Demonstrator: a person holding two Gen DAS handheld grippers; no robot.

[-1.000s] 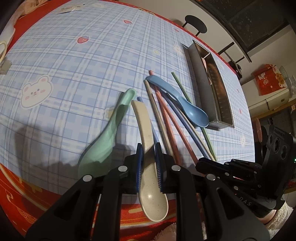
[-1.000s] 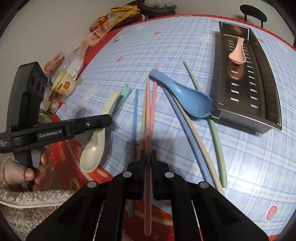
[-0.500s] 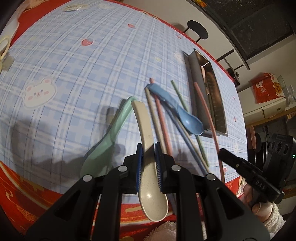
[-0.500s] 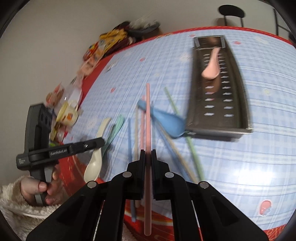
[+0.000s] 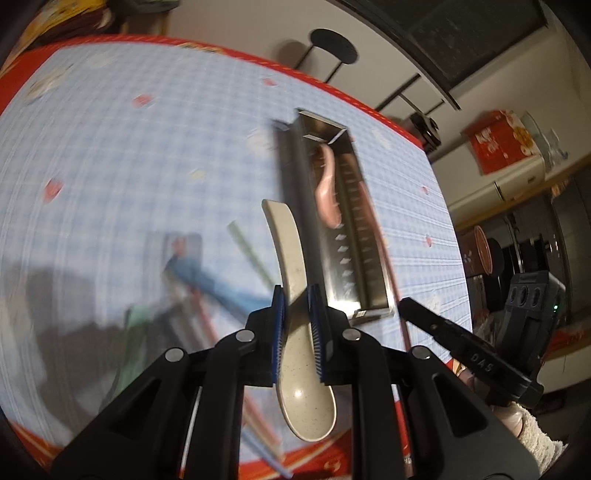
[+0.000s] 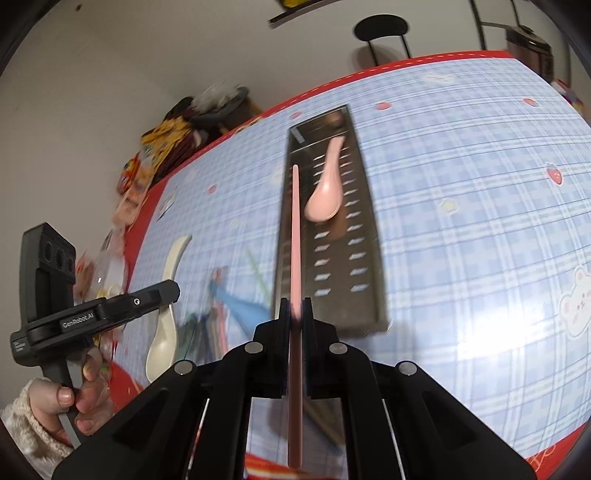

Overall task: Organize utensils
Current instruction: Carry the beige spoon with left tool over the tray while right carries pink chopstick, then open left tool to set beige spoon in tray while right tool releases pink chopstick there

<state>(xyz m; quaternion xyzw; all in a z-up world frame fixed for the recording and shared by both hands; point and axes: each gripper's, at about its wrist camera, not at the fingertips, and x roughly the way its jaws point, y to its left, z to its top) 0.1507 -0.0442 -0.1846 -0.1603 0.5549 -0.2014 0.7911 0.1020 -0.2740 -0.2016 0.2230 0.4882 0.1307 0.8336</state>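
My left gripper (image 5: 295,295) is shut on a beige spoon (image 5: 284,240), held in the air with its handle pointing at the metal tray's (image 5: 295,162) near left wall. A pink spoon (image 5: 327,188) lies inside the tray. My right gripper (image 6: 295,306) is shut on a pink chopstick (image 6: 295,229), which hangs lengthwise over the left side of the tray (image 6: 354,236), beside the pink spoon (image 6: 325,195). The right wrist view shows the left gripper (image 6: 173,291) carrying the beige spoon (image 6: 166,332) to the left of the tray.
A blue spoon (image 6: 236,306), a green chopstick (image 5: 251,254) and other blurred utensils lie on the checked tablecloth left of the tray. Snack packets (image 6: 159,147) crowd the table's far left edge. A black stool (image 6: 384,27) stands beyond the table.
Both grippers have risen and swung toward the tray. The beige spoon has left the table. The pink chopstick, first lifted from the pile, now hangs over the tray.
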